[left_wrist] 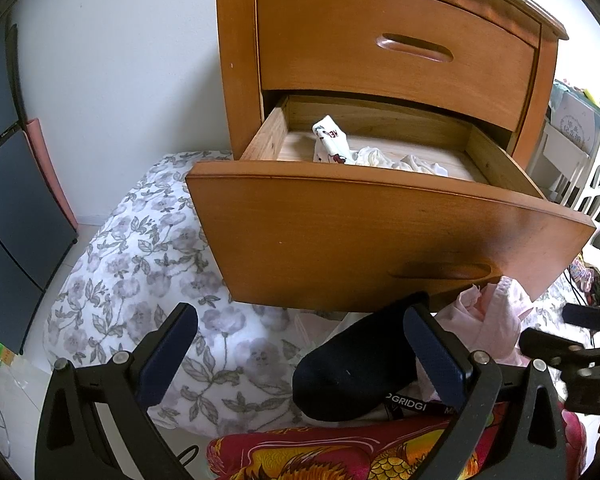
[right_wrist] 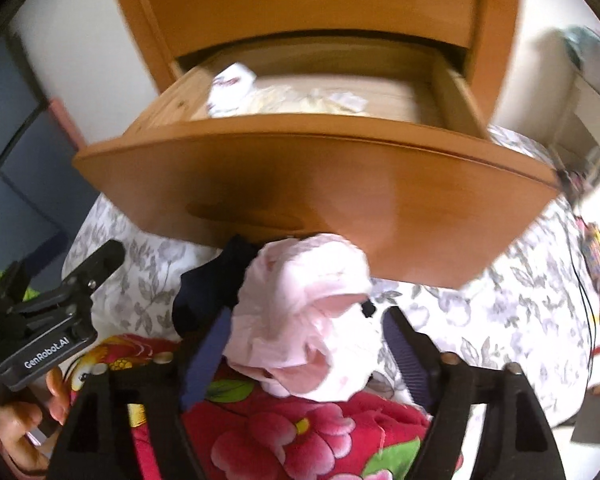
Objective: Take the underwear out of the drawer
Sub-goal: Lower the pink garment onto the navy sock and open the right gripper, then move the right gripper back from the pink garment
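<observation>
**A:** What do the fingers show you?

**B:** My right gripper (right_wrist: 306, 344) has its fingers spread, with a bunched pink underwear (right_wrist: 304, 312) sitting between them. I can't tell whether the pads are actually pressing the cloth or whether it is just resting there on the red flowered blanket (right_wrist: 300, 432); that view is blurred. My left gripper (left_wrist: 296, 356) is wide open and holds nothing. Its right finger (left_wrist: 436, 360) sits against a dark navy garment (left_wrist: 352, 372) lying on the bedding.

**A:** And the drawer?

**B:** The lower drawer (left_wrist: 380, 232) stands pulled out above both grippers. More pieces are inside: a white printed one (left_wrist: 332, 140) towards the left and crumpled pale ones (left_wrist: 400, 162) beside it.

**A:** So what's the step?

**B:** I judge the pink piece is out and being set down. To do it well, I'd leave it clear of the drawer front on the blanket, then lift straight over the front edge so the fingers don't knock the wood, and pinch one piece only.
</observation>
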A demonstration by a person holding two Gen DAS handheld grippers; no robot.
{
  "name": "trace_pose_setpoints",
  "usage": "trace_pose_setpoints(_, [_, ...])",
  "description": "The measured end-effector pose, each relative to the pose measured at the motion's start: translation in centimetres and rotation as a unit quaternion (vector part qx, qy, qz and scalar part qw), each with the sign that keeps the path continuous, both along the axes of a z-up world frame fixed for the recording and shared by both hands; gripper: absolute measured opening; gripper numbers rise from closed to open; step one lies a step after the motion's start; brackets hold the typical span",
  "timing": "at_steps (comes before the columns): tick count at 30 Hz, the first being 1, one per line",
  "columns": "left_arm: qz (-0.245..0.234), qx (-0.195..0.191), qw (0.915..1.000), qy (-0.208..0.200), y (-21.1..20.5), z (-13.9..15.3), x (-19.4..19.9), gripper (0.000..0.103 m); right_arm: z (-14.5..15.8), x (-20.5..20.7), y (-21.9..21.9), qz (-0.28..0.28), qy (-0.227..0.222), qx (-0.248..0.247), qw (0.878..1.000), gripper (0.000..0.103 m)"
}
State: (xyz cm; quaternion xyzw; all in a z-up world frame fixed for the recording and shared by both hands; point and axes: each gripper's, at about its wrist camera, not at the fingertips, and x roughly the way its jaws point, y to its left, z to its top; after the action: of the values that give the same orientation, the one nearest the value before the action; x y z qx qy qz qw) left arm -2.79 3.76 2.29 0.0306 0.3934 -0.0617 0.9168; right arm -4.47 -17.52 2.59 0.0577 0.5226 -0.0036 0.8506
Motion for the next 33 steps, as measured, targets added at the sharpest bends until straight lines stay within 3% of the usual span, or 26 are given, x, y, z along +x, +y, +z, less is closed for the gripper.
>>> trace_pose_setpoints(3, [0.000,0.000,1.0000,0.000,0.0,0.0,0.0,0.103,0.9,-0.9,-0.5,-0.022,-0.026,-0.012,0.999,0.103])
trace_pose_setpoints(24, [0.018,-0.019,0.9997,-0.003,0.9,0.8,-0.3,0.103,1.9,-3.9,0.3,-0.030,-0.105,0.000,0.994,0.103])
trace_pose_setpoints(33, [0.005,-0.031,0.9988,-0.038,0.9,3.8,-1.5,0.103,2.0,-3.6,-0.3,-0.046,-0.122,0.003,0.991,0.103])
